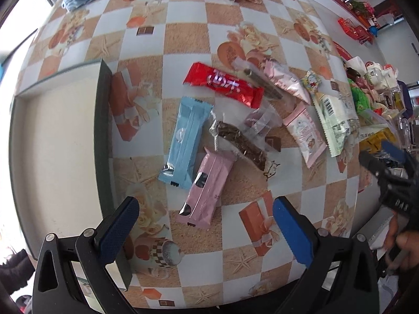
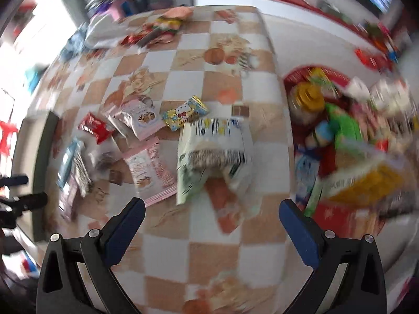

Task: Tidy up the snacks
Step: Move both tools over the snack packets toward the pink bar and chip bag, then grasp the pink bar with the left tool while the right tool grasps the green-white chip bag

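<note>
The table (image 1: 183, 39), under its checked cloth, carries everything. At its left edge sits a shallow tray (image 1: 57, 141) with a dark rim, nothing visible inside it. The snacks lie loose just right of the tray: nearest it a blue packet (image 1: 184, 141), touching that a pink packet (image 1: 207, 191), beyond them a red packet (image 1: 225, 85), and further from the tray a pale green bag (image 1: 334, 123) with a barcode. Far right of the tray, off the table edge, a heap of other goods shows only as a blur.

The left gripper (image 1: 205, 219) hovers over the pink packet, its jaws spread wide and holding nothing. The right gripper (image 2: 212, 222) is also spread and empty, hanging near the green bag; that view is smeared by motion.

The sorting seems barely begun. The next move likely calls for lowering the left gripper to straddle the pink packet's narrow width, then closing.
</note>
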`<action>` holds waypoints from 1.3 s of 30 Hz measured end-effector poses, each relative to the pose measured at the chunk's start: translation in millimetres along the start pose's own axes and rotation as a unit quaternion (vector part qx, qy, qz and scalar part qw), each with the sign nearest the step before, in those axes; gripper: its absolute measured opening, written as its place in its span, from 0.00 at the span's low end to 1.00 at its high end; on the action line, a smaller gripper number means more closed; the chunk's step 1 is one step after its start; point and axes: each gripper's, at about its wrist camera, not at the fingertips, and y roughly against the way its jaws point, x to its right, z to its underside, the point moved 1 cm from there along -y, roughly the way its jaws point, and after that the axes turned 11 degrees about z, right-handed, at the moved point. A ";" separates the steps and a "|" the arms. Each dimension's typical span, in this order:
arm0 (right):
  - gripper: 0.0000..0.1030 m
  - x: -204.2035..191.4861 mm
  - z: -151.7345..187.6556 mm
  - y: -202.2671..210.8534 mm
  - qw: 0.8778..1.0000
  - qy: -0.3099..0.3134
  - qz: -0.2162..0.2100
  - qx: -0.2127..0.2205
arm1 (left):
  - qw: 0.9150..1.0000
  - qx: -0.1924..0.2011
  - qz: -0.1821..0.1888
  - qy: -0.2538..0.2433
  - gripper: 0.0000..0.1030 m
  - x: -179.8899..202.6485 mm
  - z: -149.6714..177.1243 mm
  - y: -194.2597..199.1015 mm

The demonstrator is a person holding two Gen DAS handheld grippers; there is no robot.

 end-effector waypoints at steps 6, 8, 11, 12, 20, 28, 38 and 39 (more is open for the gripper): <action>1.00 -7.5 -22.3 -12.0 0.988 0.148 -0.005 0.038 | 1.000 -0.015 0.001 -0.008 0.96 -3.5 13.4 -13.0; 1.00 -17.4 -21.2 -12.3 0.970 0.234 -0.002 0.059 | 1.000 -0.019 0.002 -0.021 0.96 -1.1 17.6 -16.1; 1.00 -34.7 -11.2 -16.7 0.916 0.389 0.020 0.091 | 0.998 -0.022 0.009 -0.059 0.96 7.3 22.4 -21.9; 1.00 -38.9 -7.8 -21.1 0.895 0.435 0.028 0.097 | 0.997 -0.023 0.007 -0.072 0.96 9.8 22.9 -24.0; 1.00 -41.0 -17.5 -54.1 0.839 0.538 -0.005 0.078 | 0.965 -0.068 -0.071 -0.243 0.96 40.7 25.0 -60.2; 0.76 -34.9 -45.2 -100.0 0.854 0.516 -0.060 -0.043 | 0.991 -0.065 -0.002 -0.116 0.80 15.6 3.9 -63.8; 0.63 -40.9 -11.5 -78.1 0.931 0.360 -0.063 -0.025 | 0.996 -0.048 0.025 -0.074 0.77 -8.7 28.8 -49.3; 0.63 -36.2 -5.1 -76.4 0.946 0.316 -0.062 -0.029 | 0.995 -0.050 0.019 -0.087 0.77 -4.3 31.1 -51.5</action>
